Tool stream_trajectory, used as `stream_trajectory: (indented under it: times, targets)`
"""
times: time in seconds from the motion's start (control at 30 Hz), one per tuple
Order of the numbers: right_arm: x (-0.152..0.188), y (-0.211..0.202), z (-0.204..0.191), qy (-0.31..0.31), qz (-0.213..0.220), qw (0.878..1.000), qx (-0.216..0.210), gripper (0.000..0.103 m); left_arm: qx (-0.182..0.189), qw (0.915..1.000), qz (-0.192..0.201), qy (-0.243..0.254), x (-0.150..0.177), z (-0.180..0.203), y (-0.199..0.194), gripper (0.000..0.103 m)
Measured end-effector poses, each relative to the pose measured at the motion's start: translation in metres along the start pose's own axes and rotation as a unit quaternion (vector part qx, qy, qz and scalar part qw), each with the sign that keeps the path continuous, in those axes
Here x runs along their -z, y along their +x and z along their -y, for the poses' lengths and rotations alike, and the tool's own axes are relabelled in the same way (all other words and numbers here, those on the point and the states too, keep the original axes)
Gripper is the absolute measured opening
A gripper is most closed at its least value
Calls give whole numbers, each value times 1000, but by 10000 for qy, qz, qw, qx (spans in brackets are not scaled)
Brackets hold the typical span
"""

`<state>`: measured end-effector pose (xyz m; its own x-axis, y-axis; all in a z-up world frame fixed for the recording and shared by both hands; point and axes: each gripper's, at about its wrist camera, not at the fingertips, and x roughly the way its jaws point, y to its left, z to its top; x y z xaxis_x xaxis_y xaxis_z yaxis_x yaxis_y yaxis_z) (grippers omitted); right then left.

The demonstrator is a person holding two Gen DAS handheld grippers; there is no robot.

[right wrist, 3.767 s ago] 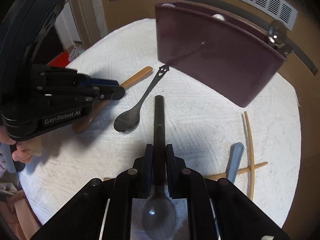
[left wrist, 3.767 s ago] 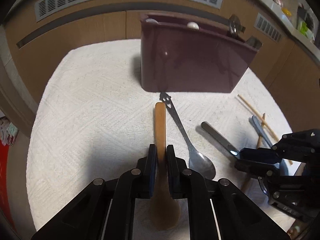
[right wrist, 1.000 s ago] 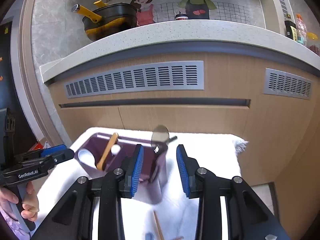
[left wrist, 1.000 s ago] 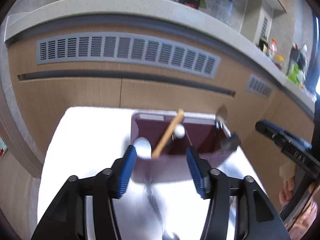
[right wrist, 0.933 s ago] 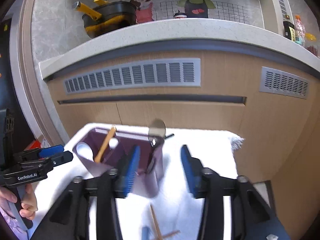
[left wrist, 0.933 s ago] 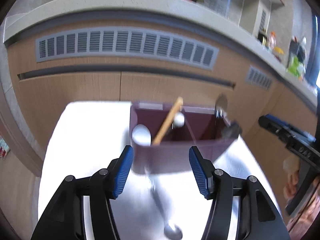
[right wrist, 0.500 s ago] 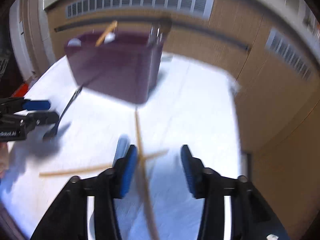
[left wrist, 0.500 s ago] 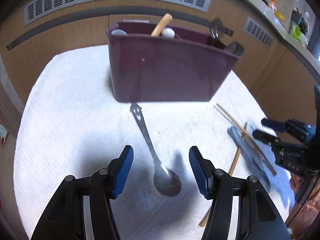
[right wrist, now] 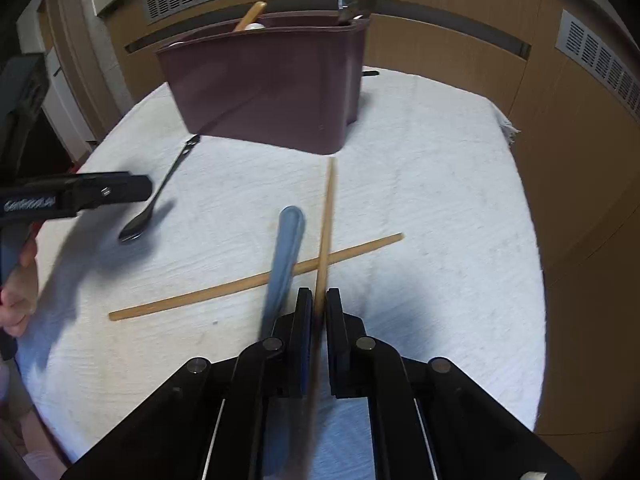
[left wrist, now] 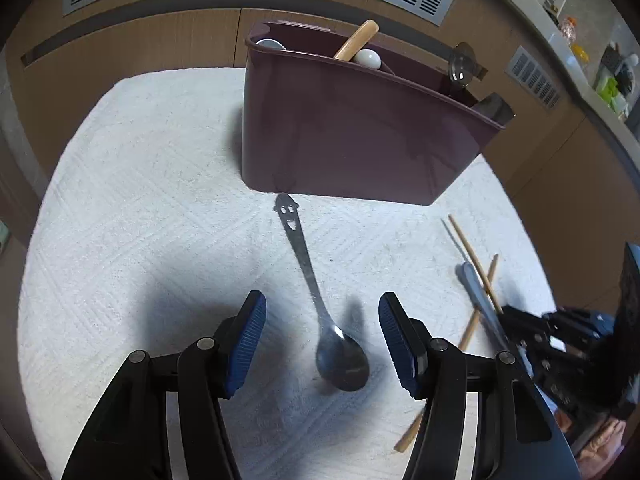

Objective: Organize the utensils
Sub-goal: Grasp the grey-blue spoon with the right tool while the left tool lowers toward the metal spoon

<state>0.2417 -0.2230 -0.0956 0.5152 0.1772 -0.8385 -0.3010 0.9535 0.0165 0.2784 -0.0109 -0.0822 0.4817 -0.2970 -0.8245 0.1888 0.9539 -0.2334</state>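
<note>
Wooden spoon (left wrist: 357,43) now in caddy (left wrist: 360,136); right gripper (right wrist: 319,308) closed on chopstick (right wrist: 327,216).

Hardly any writing could be read. In the right wrist view the black body of the left tongs (right wrist: 76,196) carried a line of white lettering along its side, but it was smeared by motion blur and no word could be made out with certainty. The metal spoon (left wrist: 316,296) on the white cloth bore no text, only a cut-out smiling face at the end of its handle, and no numbers or labels showed on anything else.
</note>
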Motion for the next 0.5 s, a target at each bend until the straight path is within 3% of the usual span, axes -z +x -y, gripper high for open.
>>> stream_trajectory:
  times: [0.13,0.27,0.4,0.5]
  targets:
    - [11,-6,-9,40,-2,9992,-402,6,-261,9992,-79,276,1,11,1,59]
    - [20,-11,-7,156,29,9985,-531,6,-382,9980,-107,495,11,22,1,59]
    - [27,-19,-4,197,209,9991,-316,7,-477,9975,-4,515,21,27,-2,59]
    - [29,-28,1,231,427,9988,-75,15,-600,9971,188,440,28,28,-4,59]
